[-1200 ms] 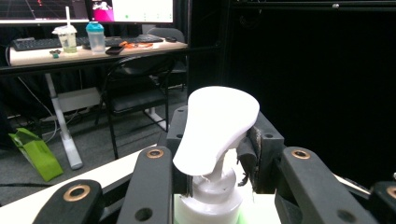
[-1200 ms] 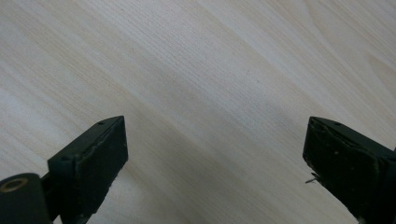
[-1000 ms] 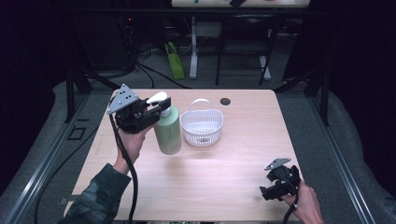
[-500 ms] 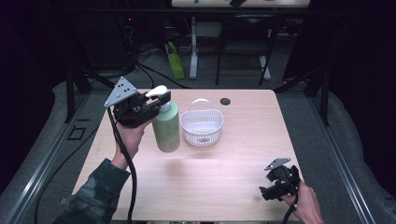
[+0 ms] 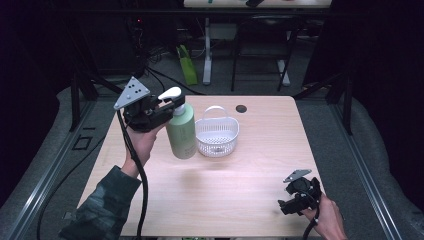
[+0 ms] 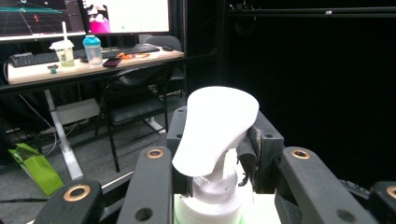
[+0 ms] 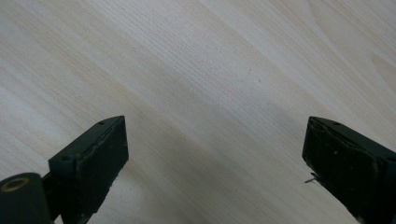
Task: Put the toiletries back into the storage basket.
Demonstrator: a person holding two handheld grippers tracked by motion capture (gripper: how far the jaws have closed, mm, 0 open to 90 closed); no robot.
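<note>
A pale green pump bottle (image 5: 181, 131) with a white pump head (image 6: 217, 126) hangs slightly above the wooden table (image 5: 235, 200), left of a white plastic basket (image 5: 216, 135). My left gripper (image 5: 171, 107) is shut on the bottle's neck just under the pump head, and in the left gripper view my left gripper (image 6: 219, 142) has a jaw on either side of the neck. My right gripper (image 5: 287, 204) rests low over the table's front right corner. In the right gripper view my right gripper (image 7: 215, 154) stands open over bare wood with nothing between its jaws.
A small black round disc (image 5: 241, 108) lies near the table's far edge behind the basket. Beyond the table stand a desk frame, a chair (image 6: 135, 102) and a green bag (image 5: 187, 70) on the floor.
My left gripper has lifted the bottle a little and tipped it slightly. The right gripper has stayed where it was.
</note>
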